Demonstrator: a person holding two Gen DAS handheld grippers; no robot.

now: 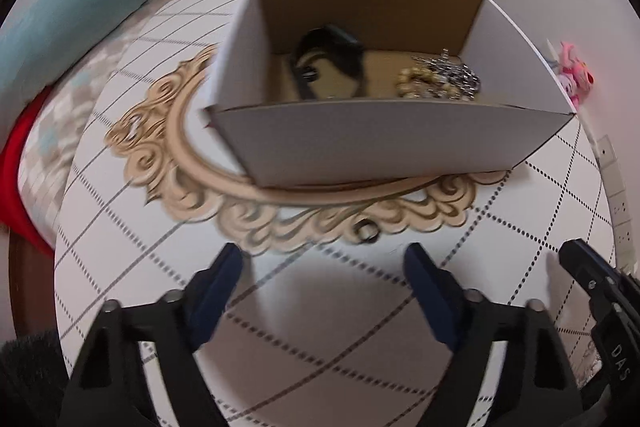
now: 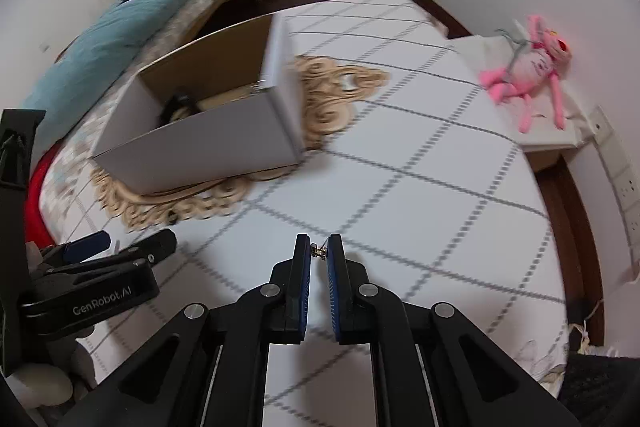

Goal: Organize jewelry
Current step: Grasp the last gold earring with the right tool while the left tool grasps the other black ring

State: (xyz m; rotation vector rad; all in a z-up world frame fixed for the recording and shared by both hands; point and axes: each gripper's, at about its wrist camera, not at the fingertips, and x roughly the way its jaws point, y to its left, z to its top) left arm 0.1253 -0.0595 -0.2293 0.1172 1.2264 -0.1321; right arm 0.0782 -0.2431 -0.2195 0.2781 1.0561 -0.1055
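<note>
Box (image 1: 384, 143) holds watch (image 1: 328, 67) beside beaded jewelry heap (image 1: 440, 79).

From where I sit, the box (image 1: 360, 143) reads as matt cardboard — pale grey outside, raw brown inside. Within it I see a glossy metallic tangle of chains (image 1: 452, 77) and, to their left, a dark strap (image 1: 328, 63) with a dull sheen. Under the box, the bed (image 2: 420, 163) wears smooth white cloth with a beige printed scroll. My right gripper (image 2: 319, 251) is matt black plastic with ribbed blue pads (image 2: 332, 283) — a tiny shiny metal piece (image 2: 318, 250) sits between the jaws.
</note>
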